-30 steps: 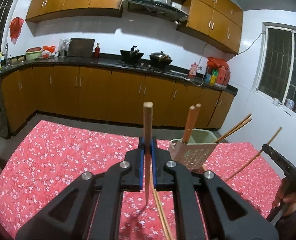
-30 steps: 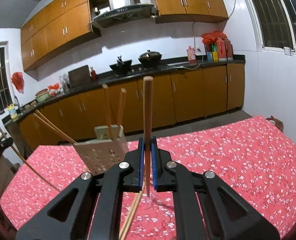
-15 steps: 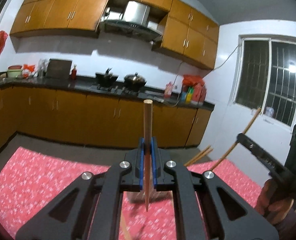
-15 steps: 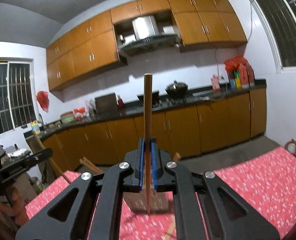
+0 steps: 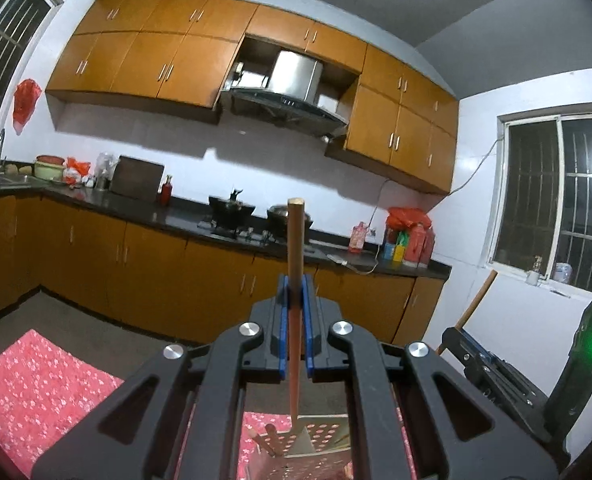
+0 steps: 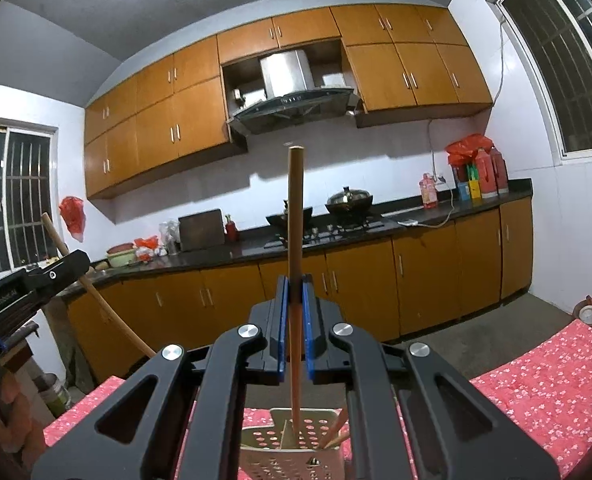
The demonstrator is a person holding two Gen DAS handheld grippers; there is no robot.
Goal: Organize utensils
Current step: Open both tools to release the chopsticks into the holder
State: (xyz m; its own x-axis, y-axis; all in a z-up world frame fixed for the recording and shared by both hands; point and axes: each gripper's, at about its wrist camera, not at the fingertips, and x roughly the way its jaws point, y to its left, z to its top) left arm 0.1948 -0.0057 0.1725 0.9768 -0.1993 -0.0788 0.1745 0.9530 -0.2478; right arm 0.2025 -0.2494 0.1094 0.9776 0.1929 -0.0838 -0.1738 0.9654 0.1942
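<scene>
Chopsticks are standing up, one pinched in the left tool (image 5: 294, 330), one in the right tool (image 6: 294, 330), tips hanging over the holder (image 6: 291, 446) on the worktop (image 6: 544, 392). Sticks could be bumping its rim and slipping sideways.

Wooden wall cabinets (image 6: 412, 72) run along the far wall, with a steel range hood (image 6: 291, 96) set between them. Below, base cabinets (image 6: 360, 292) carry a dark countertop (image 6: 428, 220). On the hob stand a black wok (image 6: 289, 220) and a lidded pot (image 6: 350, 198). A dark board (image 6: 201, 229) leans against the wall; a red bottle (image 6: 231, 229) stands just beside it. Red plastic bag (image 6: 73, 216) hangs on the left wall. Barred windows (image 5: 560, 204) sit on the side walls. Red floral cloth (image 6: 544, 388) covers the table.
</scene>
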